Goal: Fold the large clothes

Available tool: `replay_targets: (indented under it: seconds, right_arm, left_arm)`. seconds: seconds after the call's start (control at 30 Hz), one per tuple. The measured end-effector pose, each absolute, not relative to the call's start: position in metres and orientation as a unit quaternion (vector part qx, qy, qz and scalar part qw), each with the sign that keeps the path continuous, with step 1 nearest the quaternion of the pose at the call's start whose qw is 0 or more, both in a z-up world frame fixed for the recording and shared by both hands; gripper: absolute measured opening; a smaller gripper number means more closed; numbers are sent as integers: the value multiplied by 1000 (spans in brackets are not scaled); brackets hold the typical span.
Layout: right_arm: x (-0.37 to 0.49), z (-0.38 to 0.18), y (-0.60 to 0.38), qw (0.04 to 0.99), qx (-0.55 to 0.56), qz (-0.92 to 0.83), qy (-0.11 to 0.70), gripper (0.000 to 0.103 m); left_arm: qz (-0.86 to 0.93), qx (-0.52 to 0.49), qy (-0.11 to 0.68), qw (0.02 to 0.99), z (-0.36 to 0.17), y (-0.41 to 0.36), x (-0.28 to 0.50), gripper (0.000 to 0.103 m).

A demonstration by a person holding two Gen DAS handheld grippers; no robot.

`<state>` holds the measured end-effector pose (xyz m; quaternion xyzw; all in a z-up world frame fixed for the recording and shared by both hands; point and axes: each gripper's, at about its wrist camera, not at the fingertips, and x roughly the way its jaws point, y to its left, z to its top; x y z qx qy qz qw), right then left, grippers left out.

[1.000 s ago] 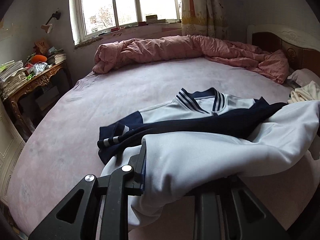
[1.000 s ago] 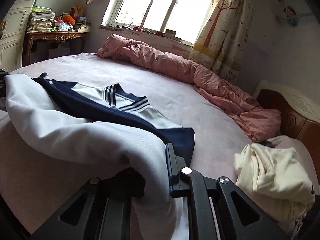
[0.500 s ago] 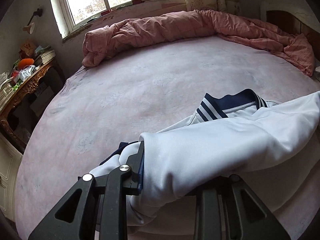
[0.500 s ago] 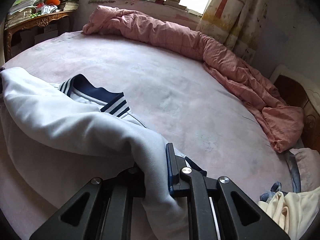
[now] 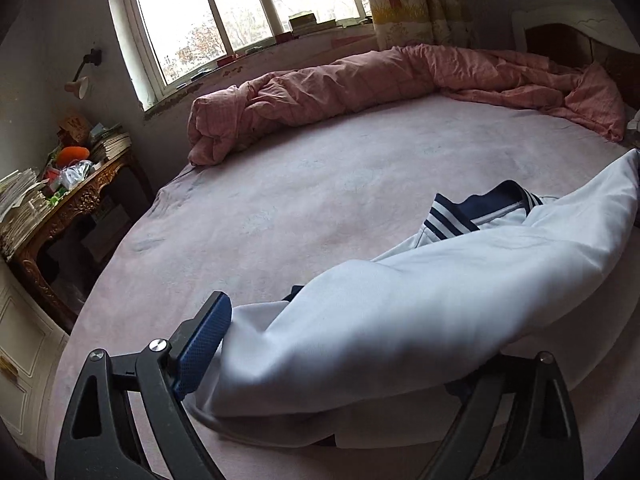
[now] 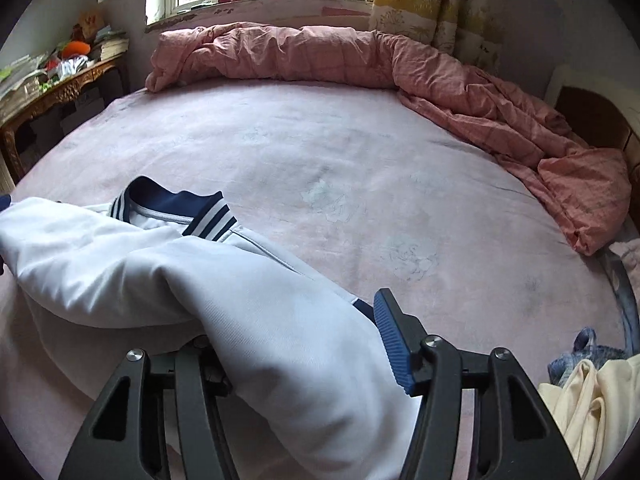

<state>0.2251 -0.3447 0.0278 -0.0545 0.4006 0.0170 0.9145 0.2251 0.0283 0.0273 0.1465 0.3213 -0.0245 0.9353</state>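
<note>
Both grippers, left and right, have just been opening, jaws now apart, jacket slack between them. Hem dropped toward collar at 12 o'clock; fold looks done.

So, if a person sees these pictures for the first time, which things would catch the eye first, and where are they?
First, the white jacket with its navy striped collar, lying in a fold across the near part of the pink bed. It lies between the jaws of the left gripper and right gripper, which have just been opening. Behind, a crumpled pink quilt runs along the bed's far edge under the window.
</note>
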Motion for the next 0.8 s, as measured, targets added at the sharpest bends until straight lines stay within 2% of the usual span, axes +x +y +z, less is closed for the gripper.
replay_targets:
  seconds: [0.13,0.27,0.4,0.5,0.57,0.63,0.7,0.8]
  right_arm:
    - [232,42,-351,919,-53,20,390,60]
    - [268,35,-359,904,-18,1,427,60]
    - [279,32,-354,904,-59,0,423,60]
    - [288,22,-364,895,-45,36,442,60]
    - [293,14,-379,882,-15,78,464,61]
    - [294,9,-402,869,54,105,480,68]
    - [286,9,-422,862,113,121,478,69]
    - [268,21,-424,880,85,114,454,69]
  left_arm:
    - [-18,103,384,918,26,32,272,93]
    - [4,142,371,918,15,22,292,93]
    - [-28,79,378,922,8,40,301,91]
    - [-89,17,379,921,5,58,301,87]
    - [-125,-33,381,916,6,72,302,86]
    - [-144,-61,376,913,10,83,300,84]
    - [-145,-70,372,914,16,86,300,83]
    - [-125,-56,358,923,28,78,300,83]
